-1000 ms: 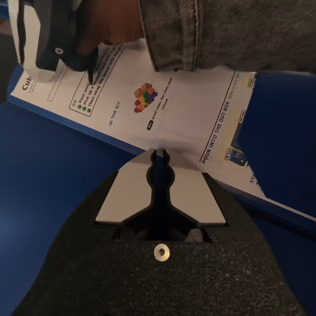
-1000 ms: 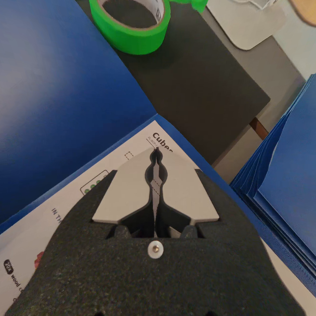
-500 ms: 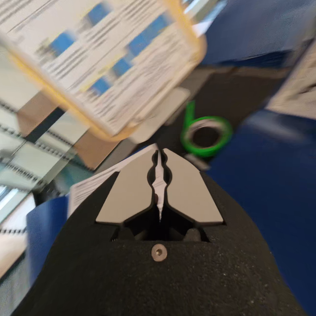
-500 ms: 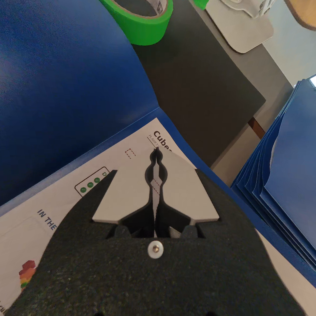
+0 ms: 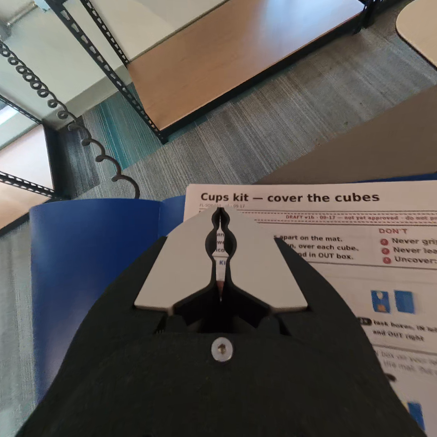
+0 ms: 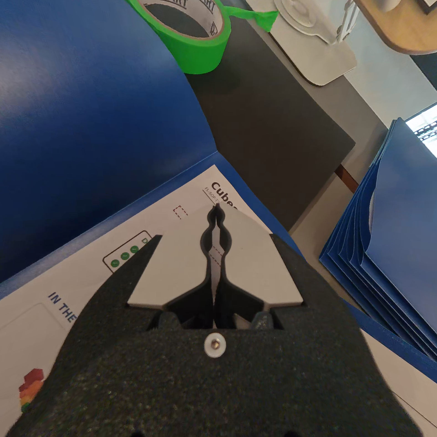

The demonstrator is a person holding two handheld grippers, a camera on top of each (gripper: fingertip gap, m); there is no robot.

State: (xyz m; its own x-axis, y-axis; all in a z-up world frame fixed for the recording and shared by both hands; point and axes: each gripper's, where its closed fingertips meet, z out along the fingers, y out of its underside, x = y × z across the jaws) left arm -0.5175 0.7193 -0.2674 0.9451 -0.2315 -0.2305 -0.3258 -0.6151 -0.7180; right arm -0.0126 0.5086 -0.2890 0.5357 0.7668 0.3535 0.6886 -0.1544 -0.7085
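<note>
Your left claw (image 5: 220, 209) has its tips together, and a thin white edge shows in the slot between the fingers, so it looks clamped on a printed sheet (image 5: 331, 279) that lies in front of it, just right of the tips. That sheet rests against an open blue folder (image 5: 94, 248), whose cover curves up on the left. Beyond the folder you see grey carpet (image 5: 236, 146), a black metal shelf rack (image 5: 212, 71) with a wooden board, and a coiled black cable (image 5: 59, 111) trailing down behind the folder. Your right claw (image 6: 216, 207) is also closed at the tips, and a white strip of paper with red dashes runs through its slot, so it appears to pinch a second printed sheet (image 6: 142, 236) near that sheet's top corner. This sheet lies inside another open blue folder (image 6: 94, 106), whose raised cover fills the upper left. A roll of green tape (image 6: 201, 42) sits on a black mat (image 6: 272, 130) on the table just past the cover, and a stack of blue folders (image 6: 390, 236) stands to the right, apart from the claw.
</note>
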